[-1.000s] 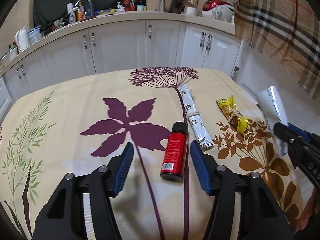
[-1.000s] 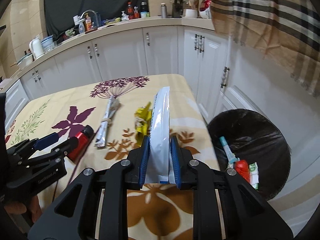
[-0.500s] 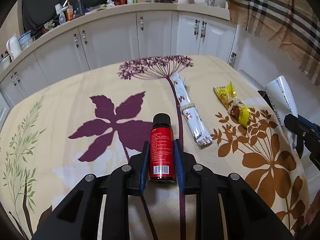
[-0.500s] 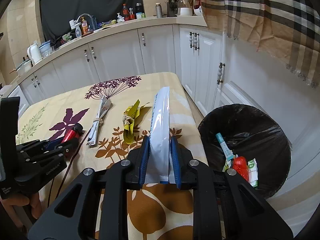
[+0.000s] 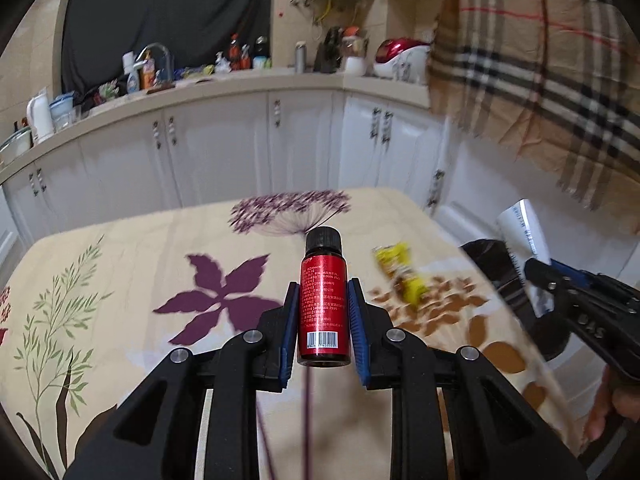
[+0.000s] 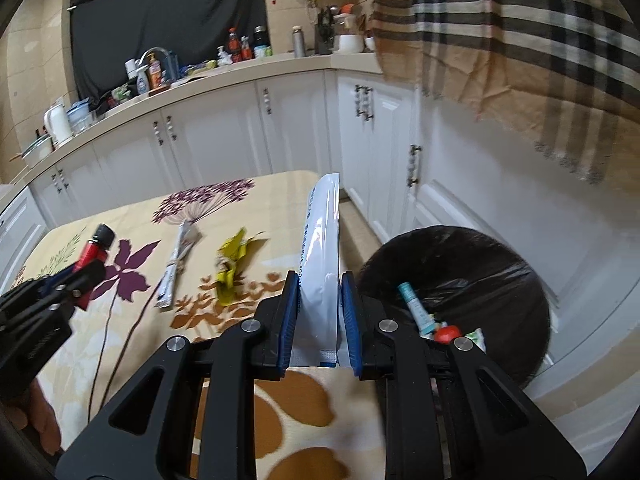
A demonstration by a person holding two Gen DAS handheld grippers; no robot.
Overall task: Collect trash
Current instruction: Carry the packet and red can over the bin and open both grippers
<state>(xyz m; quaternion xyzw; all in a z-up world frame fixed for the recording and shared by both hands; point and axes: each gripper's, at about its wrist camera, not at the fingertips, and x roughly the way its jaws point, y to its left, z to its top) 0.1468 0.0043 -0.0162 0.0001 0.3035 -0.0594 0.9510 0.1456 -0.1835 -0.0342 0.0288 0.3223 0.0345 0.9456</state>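
My left gripper (image 5: 323, 296) is shut on a small red bottle (image 5: 323, 304) with a black cap, held clear above the flowered tablecloth (image 5: 132, 280). The same bottle (image 6: 94, 250) shows at the left of the right wrist view. My right gripper (image 6: 319, 284) is shut on a white plastic pouch (image 6: 322, 240) that stands up between its pads, near the table's right edge. A yellow wrapper (image 6: 231, 268) and a long silver wrapper (image 6: 178, 264) lie on the cloth. Beside the table on the floor stands a bin with a black liner (image 6: 480, 264).
The bin holds several pieces of trash, among them a tube (image 6: 414, 308). White kitchen cabinets (image 5: 224, 152) with a cluttered counter (image 5: 160, 80) run behind the table. A checked cloth (image 6: 520, 40) hangs at the upper right. A hand (image 5: 612, 408) shows at the right edge.
My left gripper closed on the red bottle and lifted it off the cloth. My right gripper carried the white pouch to the right, closer to the bin.
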